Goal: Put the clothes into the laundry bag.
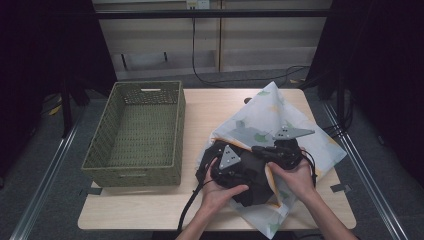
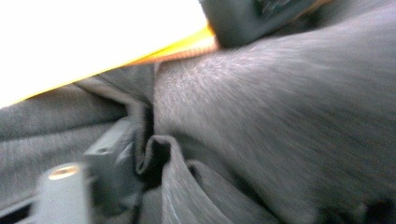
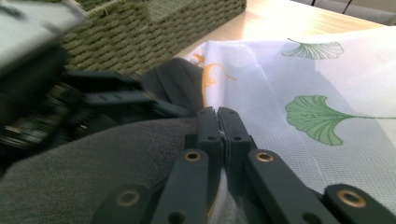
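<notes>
Dark grey cloth point(image 1: 250, 182) is bunched at the lower right of the tabletop point(image 1: 200, 107), on a white leaf-print bag point(image 1: 265, 117). The bag's edge is pinched by the right gripper point(image 3: 218, 114), jaws closed. Whether the left gripper point(image 1: 226, 167) is open or closed cannot be told. The thin bag could be torn if it is tugged hard.

No legible text in any view

Checked white cloth point(image 1: 280, 120): printed green ginkgo leaves and an orange line, no lettering. Woven basket point(image 1: 135, 132) at the table's left edge, grey plates on the grippers, dark garment point(image 3: 93, 158): no label, brand, number or sign that can be read. Left gripper view too blurred to tell
</notes>
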{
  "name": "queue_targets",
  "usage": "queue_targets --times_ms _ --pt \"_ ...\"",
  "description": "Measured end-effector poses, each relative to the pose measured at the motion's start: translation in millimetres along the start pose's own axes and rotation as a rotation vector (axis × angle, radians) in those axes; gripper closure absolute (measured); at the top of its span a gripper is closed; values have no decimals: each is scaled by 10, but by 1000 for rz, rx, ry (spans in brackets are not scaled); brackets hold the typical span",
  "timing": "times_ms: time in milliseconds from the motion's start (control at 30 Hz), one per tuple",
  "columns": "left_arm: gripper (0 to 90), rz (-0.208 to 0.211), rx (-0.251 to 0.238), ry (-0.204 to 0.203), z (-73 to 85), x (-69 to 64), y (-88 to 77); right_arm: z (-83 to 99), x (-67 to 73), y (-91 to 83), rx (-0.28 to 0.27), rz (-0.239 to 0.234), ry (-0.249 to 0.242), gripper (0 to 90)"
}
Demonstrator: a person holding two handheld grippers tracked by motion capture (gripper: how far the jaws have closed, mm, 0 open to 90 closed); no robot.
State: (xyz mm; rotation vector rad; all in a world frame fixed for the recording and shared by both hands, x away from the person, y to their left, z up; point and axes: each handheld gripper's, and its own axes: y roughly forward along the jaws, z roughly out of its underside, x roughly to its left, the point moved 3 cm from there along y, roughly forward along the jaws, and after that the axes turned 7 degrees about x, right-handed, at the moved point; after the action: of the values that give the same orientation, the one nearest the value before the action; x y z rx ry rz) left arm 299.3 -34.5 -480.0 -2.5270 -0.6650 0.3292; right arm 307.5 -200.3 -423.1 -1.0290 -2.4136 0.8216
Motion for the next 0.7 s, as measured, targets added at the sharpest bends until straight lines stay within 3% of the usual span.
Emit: queue_targets --times_ms 100,167,233,267,333,467,533,600,700 --pt "124 9 -9 16 28 -25 -203 55 -26 -2 12 -3 3 889" --pt "104 9 -42 16 48 3 -371 77 -42 -6 15 -5 7 889" --pt "98 3 -74 -8 58 52 -538 86 -54 -4 15 -4 8 889" --pt "97 24 -85 -9 62 78 -593 87 -59 -2 17 -5 7 890" --pt "89 17 -77 -23 88 147 -658 84 -60 2 17 -6 11 890" --pt "30 29 2 -29 214 241 -589 84 -59 -1 16 -6 10 889" --pt "28 87 24 -28 291 238 -493 84 -63 1 13 -10 12 889" --pt "28 139 78 -9 345 191 -369 84 -65 5 15 -12 14 889" --pt "0 165 143 36 382 118 -242 83 -64 10 16 -12 16 889"
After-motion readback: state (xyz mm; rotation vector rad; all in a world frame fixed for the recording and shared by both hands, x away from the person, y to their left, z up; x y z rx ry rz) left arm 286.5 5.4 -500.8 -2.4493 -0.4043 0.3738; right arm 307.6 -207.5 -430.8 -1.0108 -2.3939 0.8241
